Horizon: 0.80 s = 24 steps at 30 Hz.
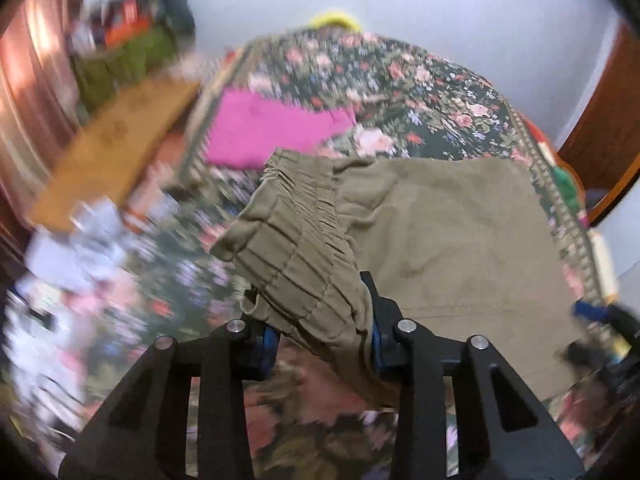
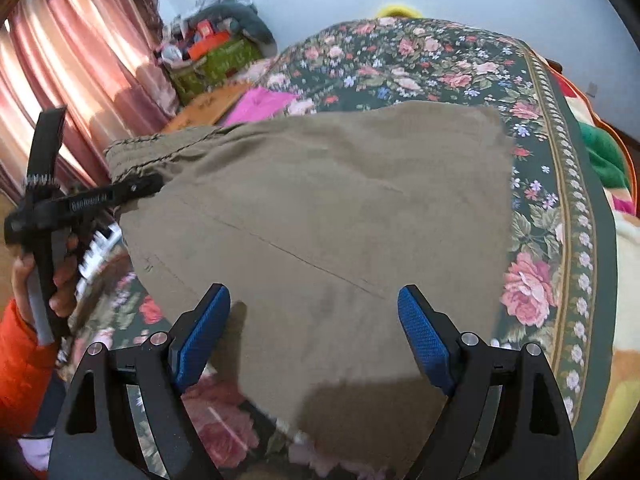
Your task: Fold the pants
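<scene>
Olive-khaki pants (image 2: 328, 216) lie on a floral bedspread (image 2: 440, 64). In the left wrist view my left gripper (image 1: 316, 312) is shut on the gathered elastic waistband (image 1: 296, 236) of the pants and holds it lifted above the bed, while the rest of the cloth (image 1: 452, 232) spreads to the right. In the right wrist view my right gripper (image 2: 314, 320) is open and empty, its blue pads (image 2: 424, 340) just above the near edge of the pants. The left gripper (image 2: 132, 192) shows there at the left, clamped on the waistband corner.
A folded magenta garment (image 1: 268, 128) lies farther back on the bed. A wooden bench (image 1: 116, 148) and a green box of clutter (image 2: 216, 60) stand left of the bed by pink curtains (image 2: 72, 64). Bright blankets (image 2: 604, 160) lie at the bed's right edge.
</scene>
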Tool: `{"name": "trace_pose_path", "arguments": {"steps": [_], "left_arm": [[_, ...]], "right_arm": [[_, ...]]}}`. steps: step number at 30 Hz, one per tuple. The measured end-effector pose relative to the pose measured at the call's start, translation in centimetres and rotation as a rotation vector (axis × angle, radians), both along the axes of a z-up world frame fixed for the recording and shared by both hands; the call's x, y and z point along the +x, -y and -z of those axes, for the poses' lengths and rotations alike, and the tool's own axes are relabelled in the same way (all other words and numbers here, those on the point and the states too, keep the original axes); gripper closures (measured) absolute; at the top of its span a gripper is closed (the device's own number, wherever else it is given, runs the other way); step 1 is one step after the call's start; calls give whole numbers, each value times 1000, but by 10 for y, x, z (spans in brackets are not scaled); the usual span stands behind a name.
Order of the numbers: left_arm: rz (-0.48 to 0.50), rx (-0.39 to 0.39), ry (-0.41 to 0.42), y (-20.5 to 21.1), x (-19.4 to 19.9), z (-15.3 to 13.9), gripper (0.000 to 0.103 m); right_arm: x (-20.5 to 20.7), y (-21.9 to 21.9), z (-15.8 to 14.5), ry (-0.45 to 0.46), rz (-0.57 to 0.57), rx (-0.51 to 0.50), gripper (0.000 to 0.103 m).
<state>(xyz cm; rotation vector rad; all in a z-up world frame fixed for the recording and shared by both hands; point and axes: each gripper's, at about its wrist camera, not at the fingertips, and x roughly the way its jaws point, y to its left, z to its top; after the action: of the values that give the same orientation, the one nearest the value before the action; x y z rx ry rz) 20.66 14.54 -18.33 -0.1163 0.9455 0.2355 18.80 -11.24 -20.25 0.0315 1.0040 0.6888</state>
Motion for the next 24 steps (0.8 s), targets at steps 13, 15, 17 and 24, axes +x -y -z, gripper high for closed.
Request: {"name": "trace_pose_path", "arguments": {"steps": [13, 15, 17, 24], "left_arm": [[-20, 389, 113, 36, -18, -53, 71], [9, 406, 139, 50, -13, -61, 72], [46, 407, 166, 66, -7, -69, 73], [224, 236, 167, 115, 16, -86, 77]], "right_arm": [[-9, 28, 8, 6, 50, -36, 20], [-10, 29, 11, 1, 49, -28, 20], [-9, 31, 12, -10, 49, -12, 20], [-12, 33, 13, -5, 61, 13, 20]]}}
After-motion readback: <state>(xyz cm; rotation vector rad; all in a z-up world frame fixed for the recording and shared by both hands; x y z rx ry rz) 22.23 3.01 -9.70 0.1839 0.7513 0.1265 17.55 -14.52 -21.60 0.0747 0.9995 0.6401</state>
